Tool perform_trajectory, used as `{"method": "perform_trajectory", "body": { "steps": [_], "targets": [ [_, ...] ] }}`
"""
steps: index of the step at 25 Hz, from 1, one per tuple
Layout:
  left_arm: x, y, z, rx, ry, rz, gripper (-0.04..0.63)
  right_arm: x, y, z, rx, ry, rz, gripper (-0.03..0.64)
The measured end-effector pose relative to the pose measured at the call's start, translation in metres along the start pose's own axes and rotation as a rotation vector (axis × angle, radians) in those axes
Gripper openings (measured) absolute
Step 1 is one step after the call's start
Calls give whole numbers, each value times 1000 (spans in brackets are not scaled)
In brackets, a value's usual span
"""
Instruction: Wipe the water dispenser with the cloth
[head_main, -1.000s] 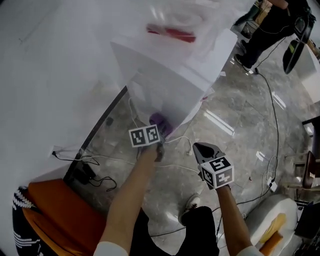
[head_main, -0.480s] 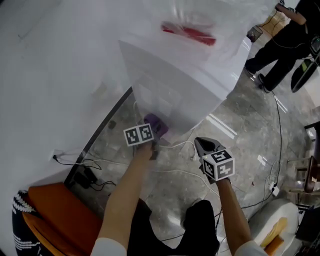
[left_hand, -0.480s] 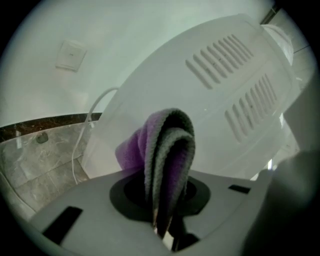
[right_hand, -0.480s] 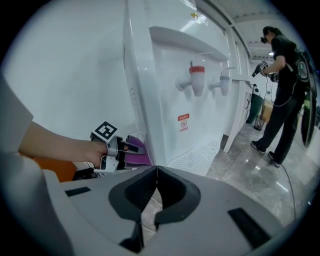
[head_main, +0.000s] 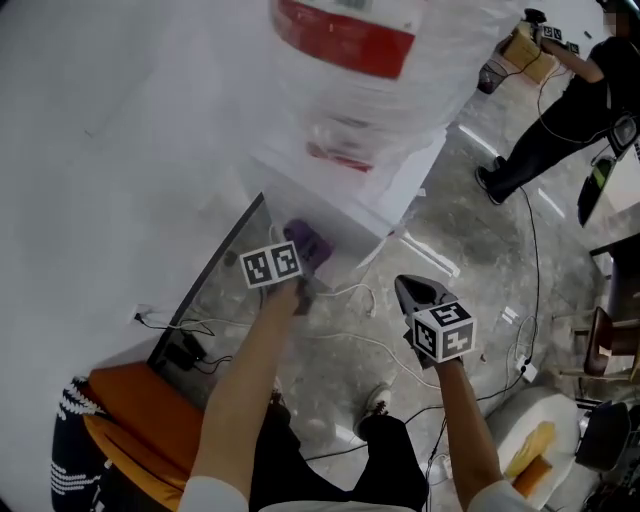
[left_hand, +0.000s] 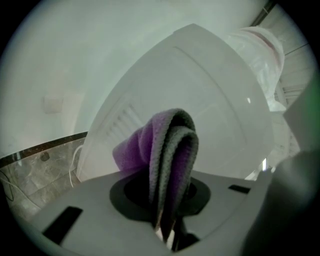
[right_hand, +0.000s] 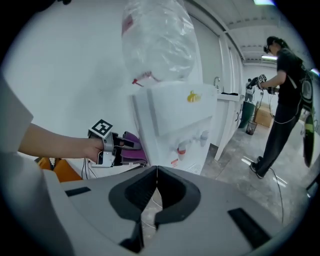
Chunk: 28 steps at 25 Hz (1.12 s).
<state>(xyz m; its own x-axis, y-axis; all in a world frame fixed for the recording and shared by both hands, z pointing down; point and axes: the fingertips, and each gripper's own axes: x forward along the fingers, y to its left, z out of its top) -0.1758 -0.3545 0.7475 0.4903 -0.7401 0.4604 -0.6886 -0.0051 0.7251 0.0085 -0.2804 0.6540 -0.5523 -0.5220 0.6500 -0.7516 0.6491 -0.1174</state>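
A white water dispenser (head_main: 335, 185) stands against the wall with a clear bottle (head_main: 360, 60) on top; its taps face me in the right gripper view (right_hand: 192, 141). My left gripper (head_main: 300, 262) is shut on a folded purple cloth (head_main: 307, 243) and holds it against the dispenser's side panel (left_hand: 200, 95). The cloth (left_hand: 162, 155) sticks up between the jaws. My right gripper (head_main: 412, 292) hangs in the air to the right of the dispenser, shut and empty (right_hand: 156, 172). It looks across at the left gripper (right_hand: 127, 147) and cloth (right_hand: 132, 150).
White cables (head_main: 350, 300) trail over the grey marble floor below the dispenser. An orange seat (head_main: 140, 420) is at lower left. A person in black (head_main: 560, 110) stands at the far right. A white counter (right_hand: 225, 107) runs behind the dispenser.
The head view has tilted up, so the bottle and red label now fill the top. My left gripper with the cloth stays on the dispenser's side. The right gripper has barely moved.
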Motion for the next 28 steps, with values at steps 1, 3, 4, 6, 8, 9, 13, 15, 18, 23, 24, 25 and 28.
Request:
{"method": "perform_trajectory", "body": {
  "steps": [1,3,4,6,8,9,13,15,18,23,24,25,28],
  "targets": [
    [-6,-12,5,2,5,1,60,-14,-2,8,4,0,-8,15],
    [-18,-35,16,10,8,2,60,-39,-7,26,5,-9,-31,15],
    [-23,-46,22,17,6,1,60,-50,-10,35,7,-17,-41,15],
    [-35,-66,33,32,-2,-4,60,-71,-16,54,16,-35,-58,14],
    [-47,-86,42,45,-8,-9,60,-91,-22,74,18,-60,-77,14],
    [-53,-97,46,53,-9,-10,60,-101,-24,84,17,-75,-87,14],
    [-78,-140,65,79,-38,-30,60,-141,-28,125,6,-135,-112,14],
    [-92,-166,75,113,-71,-70,60,-161,-27,143,-13,-157,-121,14],
    [-114,-205,85,249,-85,-113,60,-194,-27,168,-40,-198,-152,15],
    [-165,-265,101,561,-85,-77,60,-259,-24,205,-86,-285,-213,15],
    [-176,-281,108,628,-96,-72,60,-273,-23,214,-105,-301,-230,15],
    [-187,-298,117,694,-114,-68,60,-286,-21,225,-130,-319,-247,14],
    [-218,-345,133,881,-160,-54,60,-327,-12,249,-194,-364,-295,15]
  ]
}}
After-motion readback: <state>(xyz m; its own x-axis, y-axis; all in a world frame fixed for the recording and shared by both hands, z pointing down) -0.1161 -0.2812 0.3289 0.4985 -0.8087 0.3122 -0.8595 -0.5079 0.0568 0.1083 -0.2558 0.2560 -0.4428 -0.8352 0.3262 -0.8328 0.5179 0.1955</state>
